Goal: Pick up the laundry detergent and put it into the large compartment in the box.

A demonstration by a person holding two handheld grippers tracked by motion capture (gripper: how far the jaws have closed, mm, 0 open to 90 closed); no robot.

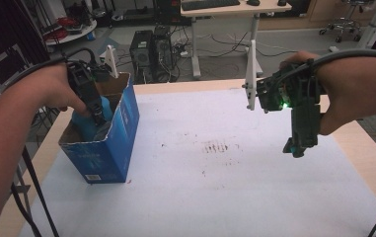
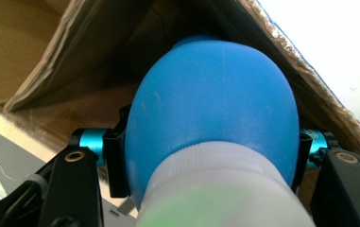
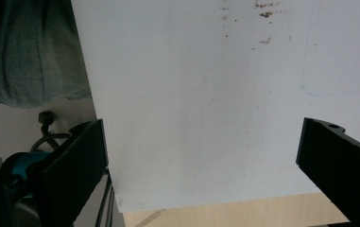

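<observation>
A blue bulb (image 2: 210, 94) with a pale collar sits between my left gripper's (image 2: 210, 144) jaws, which are shut on its sides. In the high view the left gripper (image 1: 96, 114) points down into an open blue cardboard box (image 1: 111, 148) at the table's left, and the blue bulb (image 1: 83, 123) is inside it, below the rim. Brown inner walls of the box (image 2: 55, 52) surround the bulb. My right gripper (image 1: 298, 147) hovers over the right side of the white mat (image 1: 200, 187). In its own view the right gripper (image 3: 201, 156) stands open, with bare white mat (image 3: 201, 85) between the jaws.
Wooden table edge (image 1: 368, 148) borders the mat on the right. Dark smudges (image 1: 217, 146) mark the mat's middle. Computer towers (image 1: 148, 52) and a desk (image 1: 225, 10) stand on the floor beyond the table's far edge.
</observation>
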